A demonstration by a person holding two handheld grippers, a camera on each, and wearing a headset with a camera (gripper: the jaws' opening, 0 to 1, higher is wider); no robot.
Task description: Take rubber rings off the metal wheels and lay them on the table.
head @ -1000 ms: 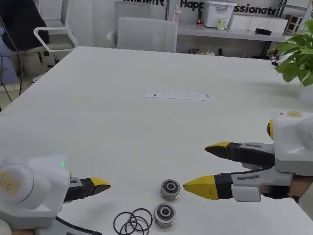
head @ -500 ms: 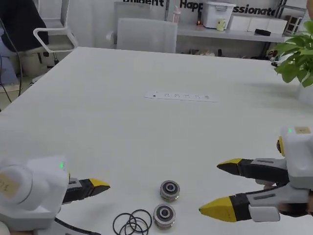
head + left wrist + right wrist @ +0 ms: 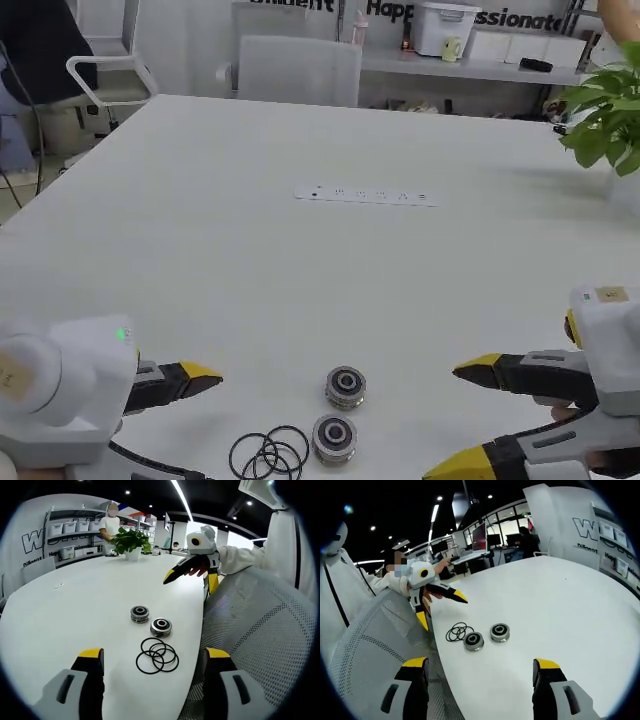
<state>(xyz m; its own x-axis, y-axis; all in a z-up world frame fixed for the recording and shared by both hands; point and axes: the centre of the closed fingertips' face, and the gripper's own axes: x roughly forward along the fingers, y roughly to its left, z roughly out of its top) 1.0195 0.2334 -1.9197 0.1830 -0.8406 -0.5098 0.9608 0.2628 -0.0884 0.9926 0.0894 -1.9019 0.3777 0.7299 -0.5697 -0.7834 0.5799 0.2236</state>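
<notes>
We saw two metal wheels (image 3: 346, 387) at the near edge of the table (image 3: 200, 250), one just behind the other, the rubber rings (image 3: 270, 455) piled just left of the nearer. The left gripper (image 3: 154, 655) sat left of them, the right gripper (image 3: 465, 418) right, a power strip (image 3: 367, 196) far behind.

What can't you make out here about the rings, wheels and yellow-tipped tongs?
- Rubber rings, head view: overlapping and tiny, so their exact count is unclear.
- Metal wheels, every view: too small to tell whether rings sit on them.
- Right gripper, head view: lower jaw partly cut off by the bottom edge.
</notes>
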